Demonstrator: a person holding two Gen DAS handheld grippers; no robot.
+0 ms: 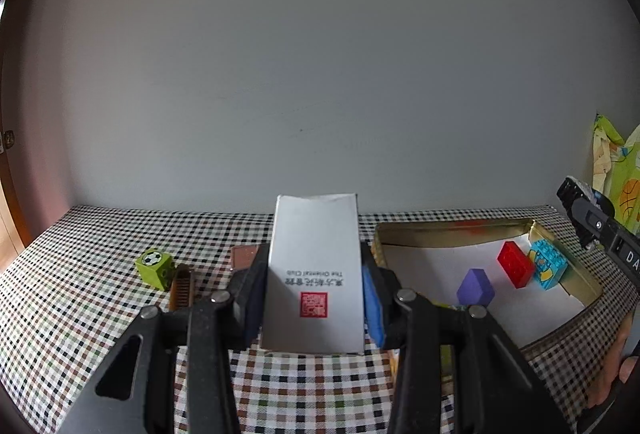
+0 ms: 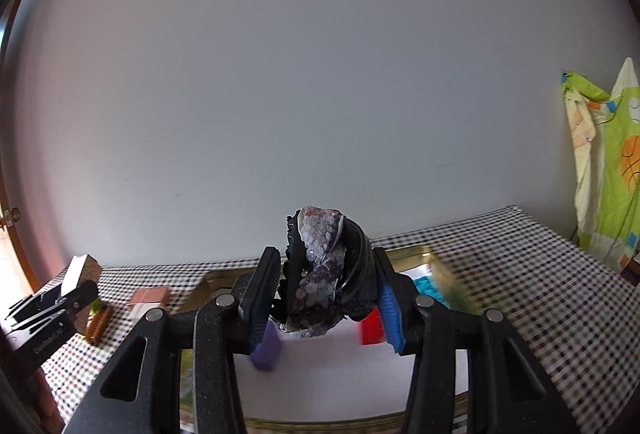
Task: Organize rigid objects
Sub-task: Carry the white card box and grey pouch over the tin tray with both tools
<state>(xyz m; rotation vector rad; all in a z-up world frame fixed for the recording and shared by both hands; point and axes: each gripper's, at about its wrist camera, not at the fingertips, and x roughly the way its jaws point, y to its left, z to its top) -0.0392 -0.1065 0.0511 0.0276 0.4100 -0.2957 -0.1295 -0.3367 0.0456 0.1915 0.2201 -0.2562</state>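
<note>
1. Left claw (image 1: 316, 294): closed on a white carton (image 1: 316, 274), held upright at frame centre, clear of the checked surface (image 1: 80, 314).
2. Right claw (image 2: 326, 298): closed on a dark sequinned hair clip (image 2: 326, 274), poised over the gold tin (image 2: 224, 276) at frame centre.
3. Gold tin (image 1: 452, 232), right of frame: holds a purple block (image 1: 475, 288), red brick (image 1: 515, 264) and cyan brick (image 1: 548, 266).
4. Loose items, left of frame: green football cube (image 1: 155, 268), brown comb (image 1: 182, 290), pink case (image 1: 246, 256).
5. Step in hand, by judgement: carrying both items to the tin.
6. Next move: lower the clip onto bare lining, release, withdraw; the carton needs room beside the purple block.
</note>
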